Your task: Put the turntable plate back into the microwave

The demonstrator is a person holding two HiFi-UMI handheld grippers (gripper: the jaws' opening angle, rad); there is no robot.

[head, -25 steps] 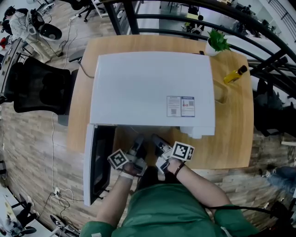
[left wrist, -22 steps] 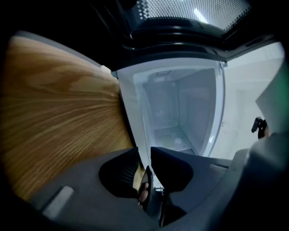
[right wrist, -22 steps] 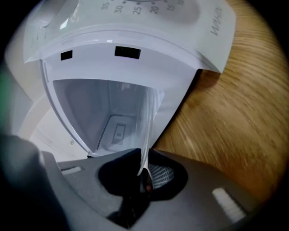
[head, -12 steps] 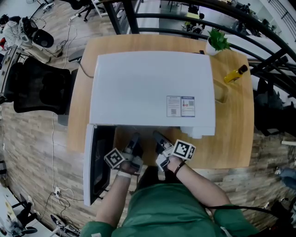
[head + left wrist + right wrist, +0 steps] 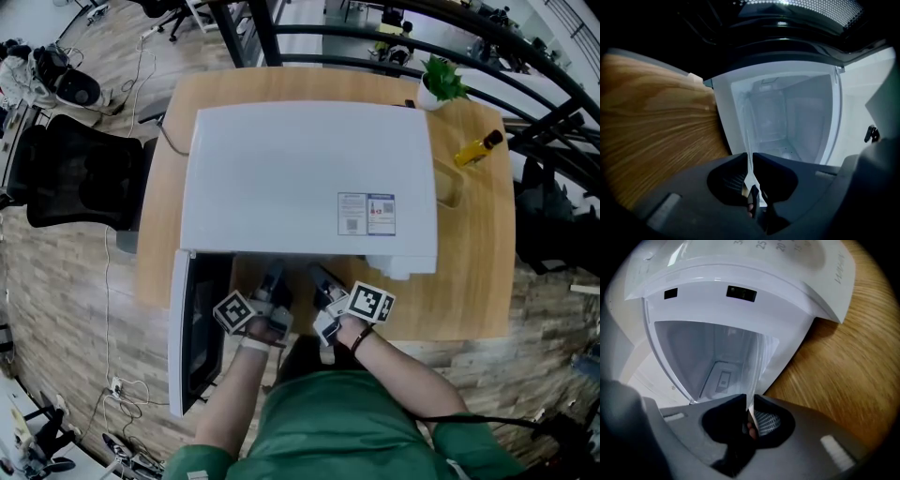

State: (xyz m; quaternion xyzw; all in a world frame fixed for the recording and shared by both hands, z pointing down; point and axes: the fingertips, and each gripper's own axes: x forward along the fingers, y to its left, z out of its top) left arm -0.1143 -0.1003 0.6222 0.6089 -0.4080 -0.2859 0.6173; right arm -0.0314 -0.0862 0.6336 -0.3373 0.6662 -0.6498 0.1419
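Glass turntable plate [image 5: 759, 362], pinched by right gripper [image 5: 749, 405] and left gripper [image 5: 751, 161] (jaws just closed onto it), faces microwave [image 5: 309, 178] cavity at twelve o'clock; insertion remains.

Head view: bright, even light; fisheye bending toward the edges. Gripper views: black vignetted corners. Right gripper view: wood table [image 5: 853, 357] blurred at 3 o'clock. Left gripper view: microwave cavity [image 5: 787, 122] pale, perhaps out of focus.

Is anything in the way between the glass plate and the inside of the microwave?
Nothing visible does. The door of the microwave is swung open to the left, and the cavity beyond the glass plate shows no object blocking it.
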